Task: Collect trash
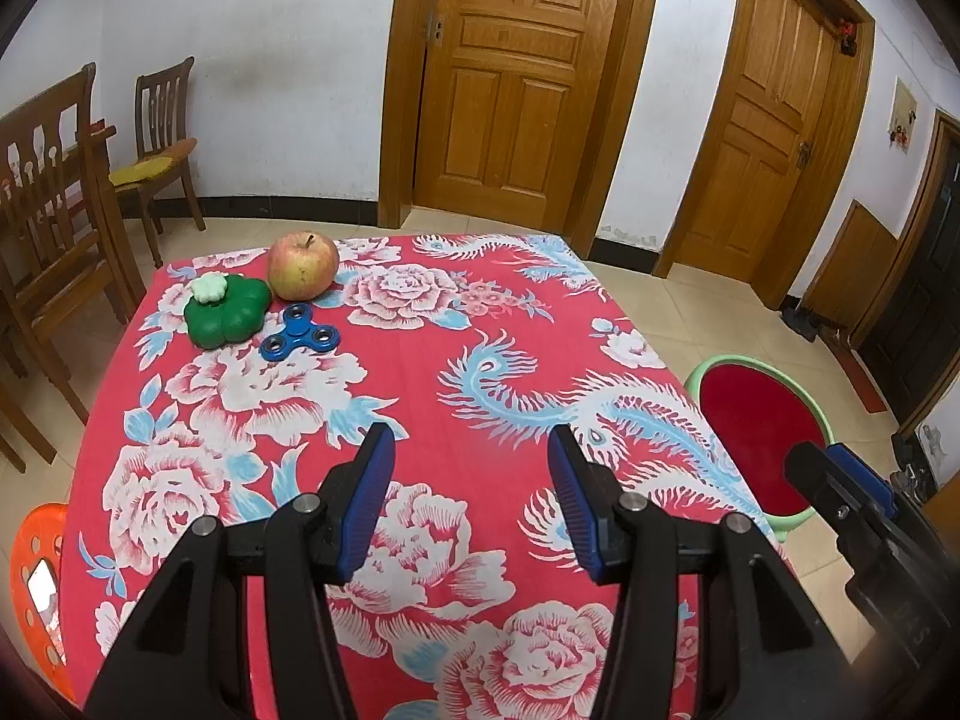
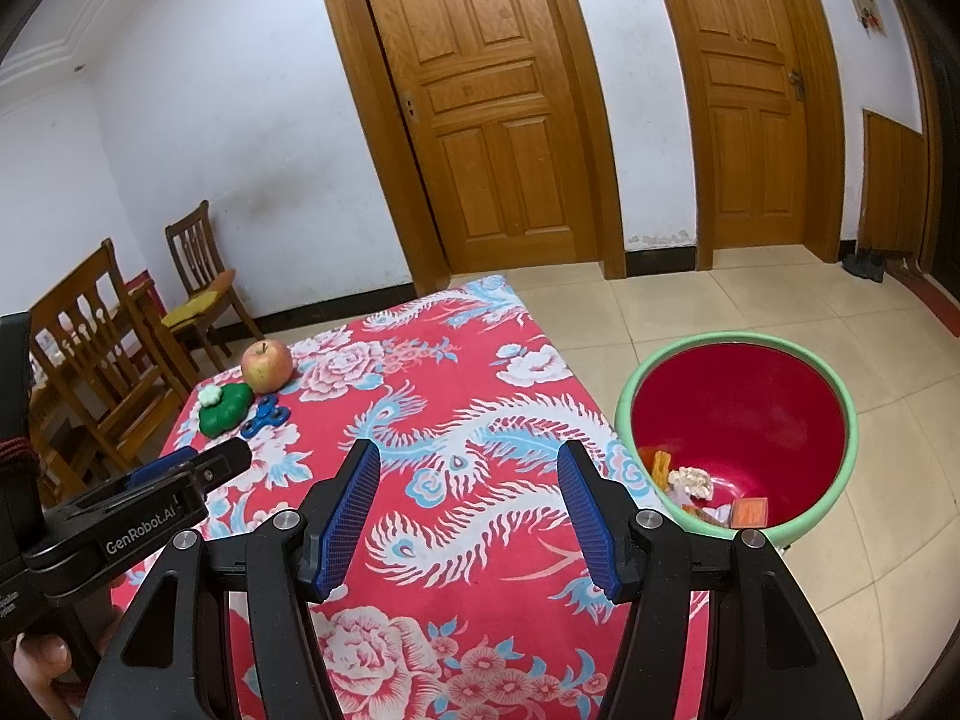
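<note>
A red bin with a green rim (image 2: 738, 414) stands on the floor right of the table; it holds crumpled paper (image 2: 691, 483) and orange wrappers (image 2: 750, 511). It also shows in the left wrist view (image 1: 757, 432). My left gripper (image 1: 471, 450) is open and empty above the red floral tablecloth (image 1: 432, 360). My right gripper (image 2: 468, 465) is open and empty above the table's right side, left of the bin. At the far left corner lie an apple (image 1: 302, 266), a green clover-shaped toy (image 1: 226, 311) and a blue fidget spinner (image 1: 300, 333).
Wooden chairs (image 1: 54, 228) stand left of the table. An orange stool (image 1: 36, 588) is at the near left. Two wooden doors (image 1: 510, 78) are in the far wall. The other gripper (image 1: 864, 516) shows at the right edge of the left wrist view.
</note>
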